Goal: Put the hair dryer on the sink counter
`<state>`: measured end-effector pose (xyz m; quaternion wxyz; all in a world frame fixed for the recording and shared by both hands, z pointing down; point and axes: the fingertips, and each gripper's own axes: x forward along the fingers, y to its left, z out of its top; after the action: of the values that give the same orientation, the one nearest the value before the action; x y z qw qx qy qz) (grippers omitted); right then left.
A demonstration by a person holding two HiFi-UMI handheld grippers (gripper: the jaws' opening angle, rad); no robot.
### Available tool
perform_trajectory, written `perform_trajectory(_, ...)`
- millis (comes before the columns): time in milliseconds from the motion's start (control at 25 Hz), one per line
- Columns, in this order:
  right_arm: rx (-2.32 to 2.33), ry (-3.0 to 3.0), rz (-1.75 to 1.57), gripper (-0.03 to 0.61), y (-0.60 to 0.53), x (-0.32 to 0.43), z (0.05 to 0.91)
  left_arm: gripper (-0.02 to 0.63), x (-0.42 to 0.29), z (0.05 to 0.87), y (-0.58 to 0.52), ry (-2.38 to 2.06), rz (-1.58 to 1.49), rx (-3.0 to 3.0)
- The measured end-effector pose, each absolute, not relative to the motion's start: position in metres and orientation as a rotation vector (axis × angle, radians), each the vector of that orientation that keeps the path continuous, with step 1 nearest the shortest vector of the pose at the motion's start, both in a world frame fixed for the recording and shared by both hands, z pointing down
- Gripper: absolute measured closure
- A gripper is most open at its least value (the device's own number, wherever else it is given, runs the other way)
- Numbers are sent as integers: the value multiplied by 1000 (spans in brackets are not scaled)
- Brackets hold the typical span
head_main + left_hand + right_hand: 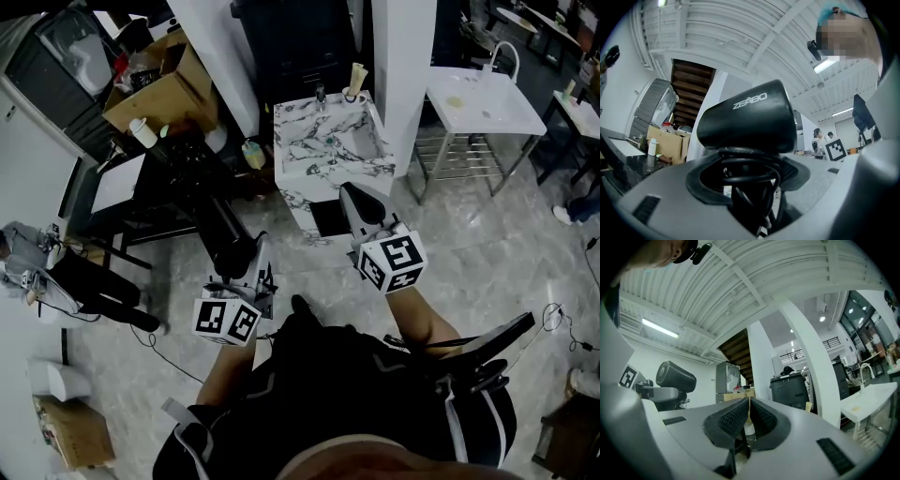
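Note:
A black hair dryer [225, 236] stands up from my left gripper [246, 264], which is shut on its handle. In the left gripper view the dryer's barrel [750, 121] lies across the top, with its coiled cord bunched between the jaws of that gripper [750, 174]. My right gripper [351, 193] is shut and holds nothing; in its own view this gripper [746, 420] has its ribbed pads almost touching. The hair dryer [675, 376] also shows at that view's left. Just beyond the right gripper's tip stands the marble sink counter [298, 131], ahead of both grippers.
A cup [354, 94] and a faucet sit at the counter's back edge. A white basin on a metal frame [483, 98] stands to the right. On the left are a cluttered black table [173, 178], a cardboard box [159, 84] and a seated person [37, 267]. Cables cross the marble floor.

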<state>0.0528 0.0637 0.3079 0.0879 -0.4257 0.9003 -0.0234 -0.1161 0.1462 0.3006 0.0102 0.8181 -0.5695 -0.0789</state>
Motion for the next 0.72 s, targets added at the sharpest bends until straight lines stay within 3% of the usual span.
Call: perform_trajectory(720, -1487, 2561, -88, 554, 16, 109, 314, 328, -77, 305, 69, -1575, -234, 2654)
